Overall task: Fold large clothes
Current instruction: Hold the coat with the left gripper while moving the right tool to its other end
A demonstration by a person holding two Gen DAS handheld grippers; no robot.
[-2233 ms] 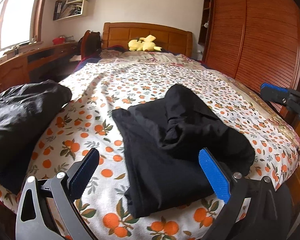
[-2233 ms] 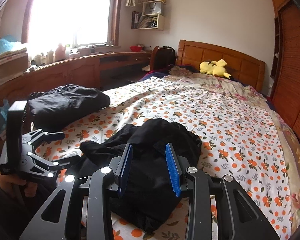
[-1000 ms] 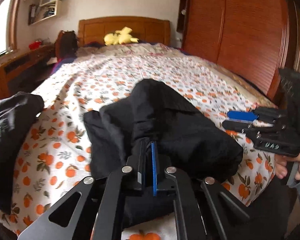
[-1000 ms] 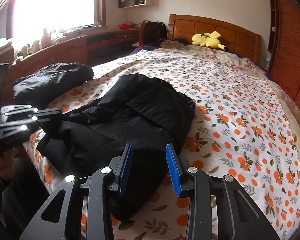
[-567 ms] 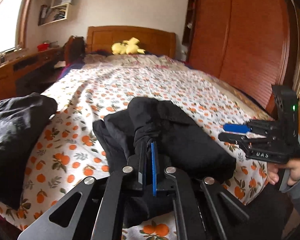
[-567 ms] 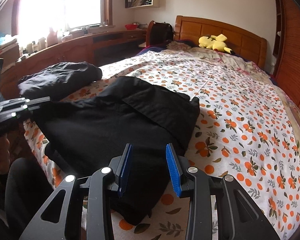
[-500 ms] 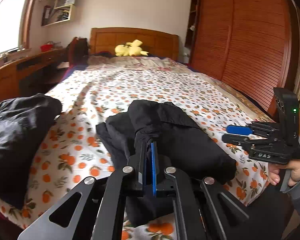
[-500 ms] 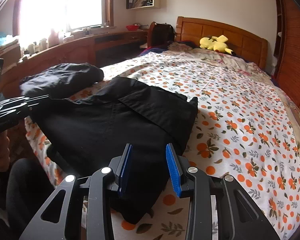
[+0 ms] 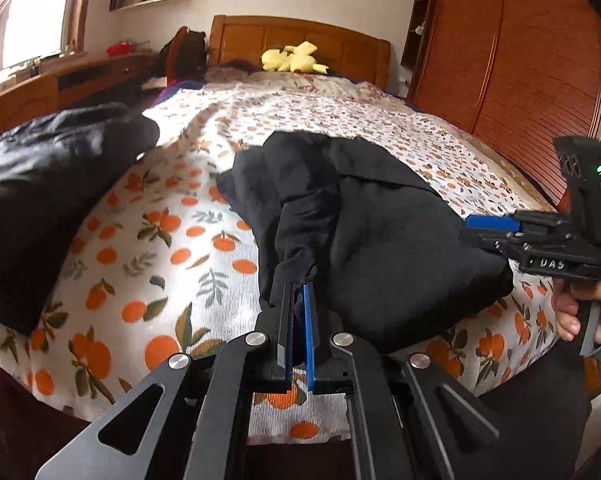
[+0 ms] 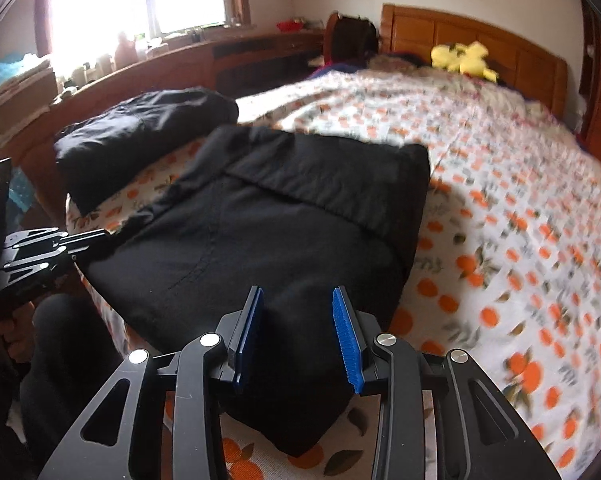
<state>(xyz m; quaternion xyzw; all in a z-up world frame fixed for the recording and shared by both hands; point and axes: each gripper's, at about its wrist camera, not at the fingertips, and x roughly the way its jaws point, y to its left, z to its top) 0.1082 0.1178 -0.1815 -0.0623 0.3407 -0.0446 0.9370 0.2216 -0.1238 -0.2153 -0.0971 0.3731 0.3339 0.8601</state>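
At the foot edge of the bed [image 9: 148, 248], seen from my left wrist, my left gripper [image 9: 298, 308] has its blue pads pressed together on a bunched fold of the black garment [image 9: 380, 232]. The garment lies heaped on the orange-print sheet near the foot edge, toward the right side. My right gripper [image 9: 488, 226] reaches in from the right edge of the frame, its pad just beside the garment's right flank; whether it touches the cloth I cannot tell. A second dark bundle [image 9: 40, 184] sits at the bed's left edge, apart from the garment. A yellow plush toy [image 9: 292, 62] rests by the headboard.

From my right wrist, my right gripper [image 10: 298, 332] hovers with fingers partly spread, nothing pinched, above the garment's [image 10: 280, 232] near corner. The cloth looks flatter here, one band folded across its far end. My left gripper [image 10: 48, 248] holds the garment's left edge. The bundle [image 10: 140, 136] lies beyond, at the left edge.
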